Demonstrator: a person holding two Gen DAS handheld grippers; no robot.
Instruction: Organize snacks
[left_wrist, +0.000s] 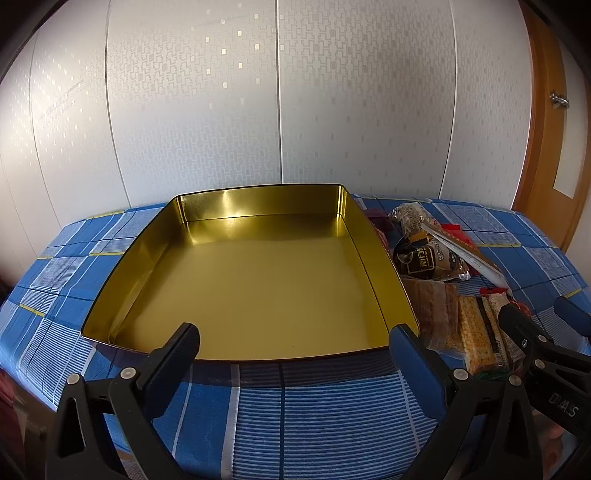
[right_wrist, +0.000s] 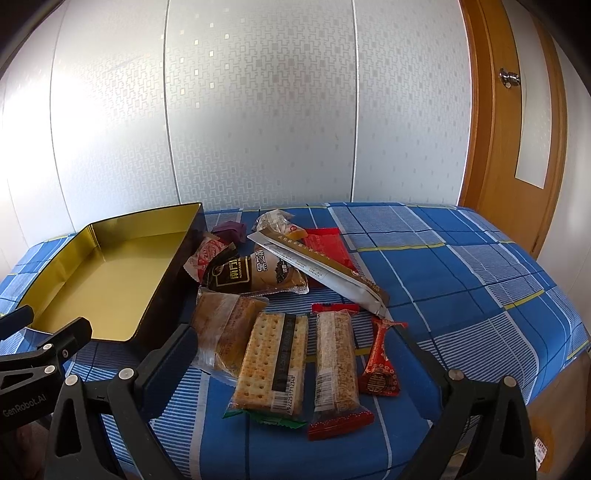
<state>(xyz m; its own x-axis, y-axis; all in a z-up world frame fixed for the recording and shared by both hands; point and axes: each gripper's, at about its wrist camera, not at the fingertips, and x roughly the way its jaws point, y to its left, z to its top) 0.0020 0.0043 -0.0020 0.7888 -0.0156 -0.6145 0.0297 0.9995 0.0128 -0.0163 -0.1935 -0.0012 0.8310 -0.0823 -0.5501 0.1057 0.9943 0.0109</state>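
An empty gold-lined tin (left_wrist: 258, 280) sits on the blue checked tablecloth (left_wrist: 314, 413); it also shows at the left of the right wrist view (right_wrist: 110, 273). Several wrapped snacks lie in a pile right of it: a cracker pack (right_wrist: 273, 365), a rice bar (right_wrist: 334, 365), a small red candy (right_wrist: 380, 362), a cake slice (right_wrist: 225, 332), a dark bun pack (right_wrist: 255, 277) and a long white packet (right_wrist: 321, 269). My left gripper (left_wrist: 295, 354) is open at the tin's near edge. My right gripper (right_wrist: 299, 365) is open around the near snacks, holding nothing.
A patterned white wall stands close behind the table. A wooden door (right_wrist: 517, 122) is at the far right. The table's right edge (right_wrist: 569, 347) drops off beside the snacks. More wrapped sweets (right_wrist: 229, 232) lie behind the pile.
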